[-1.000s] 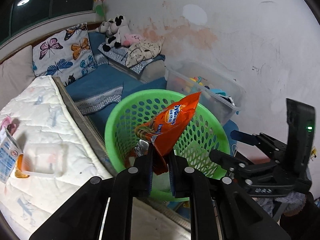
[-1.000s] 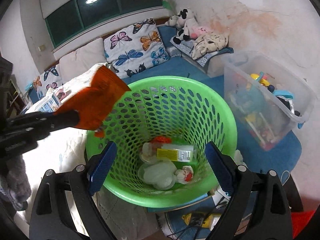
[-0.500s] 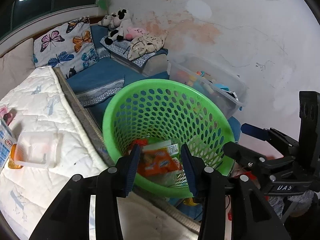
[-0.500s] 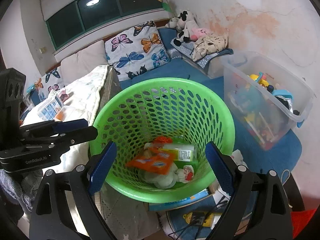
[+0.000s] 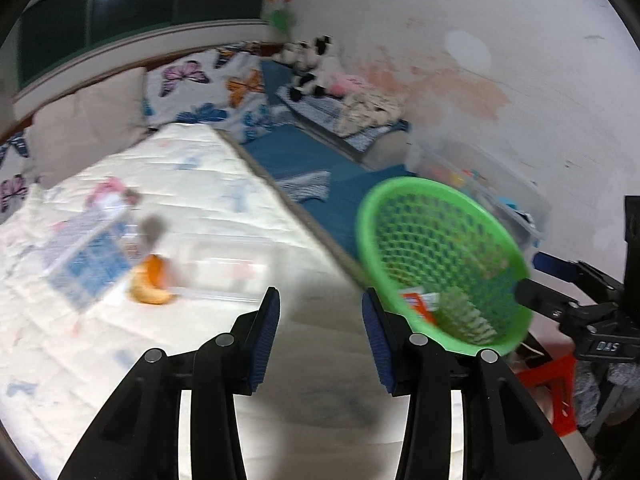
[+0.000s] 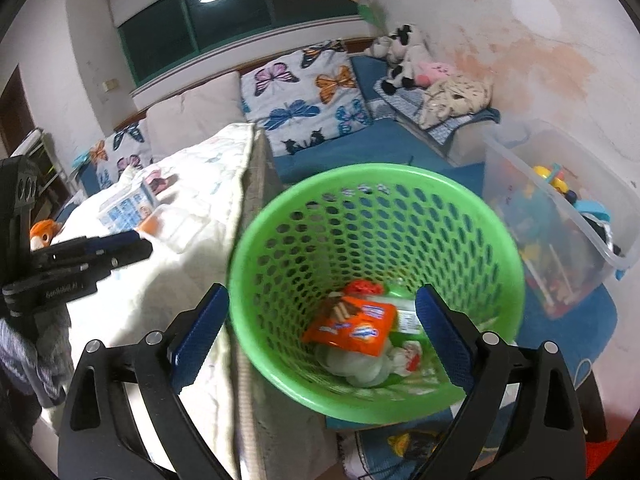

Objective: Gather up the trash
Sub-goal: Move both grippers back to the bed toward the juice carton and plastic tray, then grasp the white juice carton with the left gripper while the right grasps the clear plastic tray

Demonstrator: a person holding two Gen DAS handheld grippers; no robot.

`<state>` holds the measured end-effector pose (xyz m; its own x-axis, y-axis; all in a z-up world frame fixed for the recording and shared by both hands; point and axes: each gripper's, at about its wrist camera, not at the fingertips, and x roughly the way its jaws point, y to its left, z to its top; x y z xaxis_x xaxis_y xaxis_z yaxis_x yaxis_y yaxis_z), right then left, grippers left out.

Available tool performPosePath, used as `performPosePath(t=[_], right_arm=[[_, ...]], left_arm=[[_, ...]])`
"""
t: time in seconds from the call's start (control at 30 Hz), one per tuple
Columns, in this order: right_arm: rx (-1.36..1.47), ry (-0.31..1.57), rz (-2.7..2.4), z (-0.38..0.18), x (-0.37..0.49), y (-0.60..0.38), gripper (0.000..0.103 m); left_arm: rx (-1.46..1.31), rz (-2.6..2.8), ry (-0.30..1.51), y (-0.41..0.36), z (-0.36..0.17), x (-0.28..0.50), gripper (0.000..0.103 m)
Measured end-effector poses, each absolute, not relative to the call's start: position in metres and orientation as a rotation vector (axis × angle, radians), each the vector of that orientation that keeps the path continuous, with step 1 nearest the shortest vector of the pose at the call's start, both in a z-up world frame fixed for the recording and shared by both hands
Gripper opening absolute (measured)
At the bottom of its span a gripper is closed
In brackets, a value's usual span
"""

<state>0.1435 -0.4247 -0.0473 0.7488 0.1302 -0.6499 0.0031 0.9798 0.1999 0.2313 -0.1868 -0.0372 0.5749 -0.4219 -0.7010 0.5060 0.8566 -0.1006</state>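
Observation:
The green perforated basket (image 6: pixel 280 232) stands beside the bed; it also shows in the left wrist view (image 5: pixel 400 192). An orange snack bag (image 6: pixel 352 330) lies inside it on other trash. My left gripper (image 5: pixel 320 320) is open and empty over the white mattress edge. On the mattress lie a clear plastic container (image 5: pixel 228 264), an orange peel-like piece (image 5: pixel 150 284) and a blue-and-white carton (image 5: pixel 84 256). My right gripper (image 6: pixel 320 332) is open and empty, its jaws wide on either side of the basket's near rim.
A clear bin of toys (image 6: pixel 560 216) stands right of the basket. Butterfly pillows (image 6: pixel 308 92) and plush toys (image 6: pixel 404 56) lie along the wall. A red stool (image 5: pixel 552 388) is at the lower right. The white quilted mattress (image 5: pixel 200 184) fills the left.
The left gripper opened and dropped the orange snack bag into the basket, then swung left over the mattress. The right gripper stayed open at the basket.

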Motion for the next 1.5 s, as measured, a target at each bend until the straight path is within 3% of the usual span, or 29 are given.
performPosePath(t=[0.23,0.33,0.67,1.23,1.5], right_arm=[[0.148,0.728,0.136,-0.044,0.160,-0.390,0.094],[0.140,0.735,0.161,-0.044,0.168,-0.380,0.094],[0.084,0.765,0.271,-0.043,0.202,-0.342,0.094],[-0.150,0.828,0.514,-0.054,0.283,-0.278,0.094],[-0.271,0.863,0.592,-0.073,0.308,-0.250,0.094]], left_arm=[[0.166,-0.373,0.744,-0.123,-0.022,0.264,0.043],[0.206,-0.334,0.739,-0.104,-0.016,0.282,0.053],[0.374,-0.349,0.786,-0.081,-0.021,0.336,0.061],[0.438,-0.479,0.895,-0.085,-0.049,0.384,0.065],[0.437,-0.520,0.881,-0.086,-0.054,0.388,0.059]])
